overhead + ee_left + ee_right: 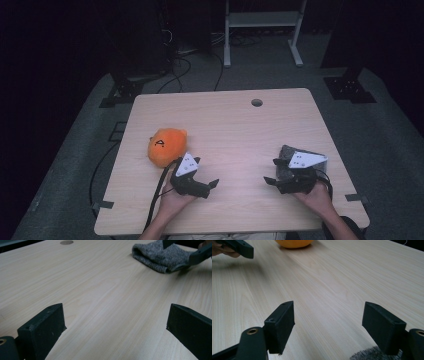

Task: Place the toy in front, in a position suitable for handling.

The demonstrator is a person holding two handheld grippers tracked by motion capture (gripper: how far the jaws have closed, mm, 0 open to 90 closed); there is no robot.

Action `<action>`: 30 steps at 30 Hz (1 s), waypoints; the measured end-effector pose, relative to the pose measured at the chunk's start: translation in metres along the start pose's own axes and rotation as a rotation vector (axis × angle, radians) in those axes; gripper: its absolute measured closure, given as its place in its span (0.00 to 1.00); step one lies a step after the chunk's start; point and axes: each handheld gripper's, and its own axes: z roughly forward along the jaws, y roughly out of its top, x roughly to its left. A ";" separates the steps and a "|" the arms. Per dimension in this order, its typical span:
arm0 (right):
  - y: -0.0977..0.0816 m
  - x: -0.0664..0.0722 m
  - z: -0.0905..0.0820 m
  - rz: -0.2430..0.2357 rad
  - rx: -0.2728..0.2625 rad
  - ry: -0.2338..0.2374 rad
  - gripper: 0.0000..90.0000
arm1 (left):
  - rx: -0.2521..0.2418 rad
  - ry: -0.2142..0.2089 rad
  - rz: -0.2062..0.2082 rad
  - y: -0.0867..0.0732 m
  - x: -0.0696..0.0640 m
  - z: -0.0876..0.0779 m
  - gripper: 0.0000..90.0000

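Orange and round, a soft toy [167, 146] sits on the wooden table [235, 125], at about nine o'clock from the middle. The left gripper [214, 184] is just beside it, at about four o'clock from the toy, not touching. Its jaws are wide apart with bare wood between them. A grey woolly cloth [286, 161] lies at about four o'clock on the table. The right gripper [270, 172] rests right at the cloth, jaws wide apart too, holding nothing.

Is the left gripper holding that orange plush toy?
No, the left gripper has open jaws over bare table; the orange plush toy lies apart.
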 end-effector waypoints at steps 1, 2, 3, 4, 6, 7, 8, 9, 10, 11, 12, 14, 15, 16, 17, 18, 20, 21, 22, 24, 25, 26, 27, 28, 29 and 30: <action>0.000 0.000 0.000 0.000 0.000 0.000 0.27 | -0.004 -0.001 -0.005 0.001 0.001 -0.002 0.01; 0.000 -0.001 0.002 0.000 0.006 0.003 0.27 | -0.010 -0.002 -0.011 0.001 0.002 -0.003 0.01; 0.000 0.000 0.003 0.002 0.007 0.004 0.27 | -0.019 0.000 -0.013 0.002 0.003 -0.006 0.01; 0.000 0.000 0.003 0.002 0.007 0.004 0.27 | -0.040 0.005 -0.014 0.002 0.004 -0.009 0.01; 0.001 0.000 0.003 -0.002 0.005 0.002 0.27 | -0.074 0.030 -0.007 0.004 0.009 -0.016 0.01; 0.001 0.000 0.003 -0.002 0.002 0.003 0.27 | -0.086 0.046 -0.007 0.005 0.012 -0.019 0.01; 0.002 0.000 0.003 -0.002 0.002 0.002 0.27 | -0.097 0.056 -0.006 0.006 0.014 -0.022 0.01; 0.002 0.000 0.002 -0.007 -0.001 0.001 0.27 | -0.101 0.071 -0.010 0.006 0.016 -0.025 0.01; 0.002 0.000 0.002 -0.008 -0.003 0.000 0.27 | -0.111 0.080 -0.015 0.006 0.019 -0.029 0.01; 0.003 0.000 0.003 -0.007 -0.003 0.000 0.27 | -0.122 0.088 -0.024 0.006 0.022 -0.033 0.01; 0.003 0.000 0.002 -0.004 -0.002 -0.001 0.27 | -0.133 0.092 -0.042 0.005 0.025 -0.036 0.01; 0.003 0.000 0.003 -0.008 0.001 0.000 0.27 | -0.159 0.124 -0.068 0.003 0.034 -0.047 0.01; 0.003 0.000 0.003 -0.008 0.001 0.000 0.27 | -0.159 0.124 -0.068 0.003 0.034 -0.047 0.01; 0.003 0.000 0.003 -0.007 0.005 0.002 0.27 | -0.166 0.134 -0.076 0.003 0.037 -0.050 0.01; 0.002 0.000 0.004 -0.006 0.008 0.004 0.27 | -0.171 0.143 -0.082 0.002 0.041 -0.053 0.01; 0.002 -0.001 0.004 -0.006 0.009 0.006 0.27 | -0.175 0.154 -0.085 0.002 0.044 -0.056 0.01; 0.002 -0.002 0.004 -0.004 0.008 0.009 0.27 | -0.182 0.181 -0.091 0.001 0.049 -0.061 0.01; 0.002 -0.002 0.004 -0.004 0.009 0.010 0.27 | -0.187 0.195 -0.094 0.000 0.052 -0.064 0.01; 0.002 -0.002 0.004 -0.003 0.010 0.010 0.27 | -0.192 0.208 -0.100 -0.001 0.055 -0.068 0.01; 0.002 -0.001 0.003 -0.003 0.012 0.014 0.27 | -0.211 0.223 -0.111 -0.003 0.060 -0.073 0.04; 0.002 -0.001 0.003 -0.003 0.012 0.015 0.27 | -0.216 0.236 -0.115 -0.004 0.062 -0.076 0.05; 0.002 -0.001 0.003 -0.005 0.011 0.017 0.27 | -0.214 0.252 -0.123 -0.005 0.067 -0.080 0.05; 0.002 -0.001 0.003 -0.005 0.011 0.017 0.27 | -0.214 0.252 -0.123 -0.005 0.067 -0.080 0.05; 0.002 -0.001 0.004 -0.006 0.013 0.018 0.27 | -0.215 0.261 -0.129 -0.006 0.069 -0.082 0.05; 0.002 -0.001 0.004 -0.004 0.017 0.019 0.27 | -0.216 0.269 -0.133 -0.006 0.071 -0.083 0.05; 0.002 0.000 0.005 -0.002 0.021 0.021 0.27 | -0.218 0.271 -0.137 -0.007 0.073 -0.084 0.05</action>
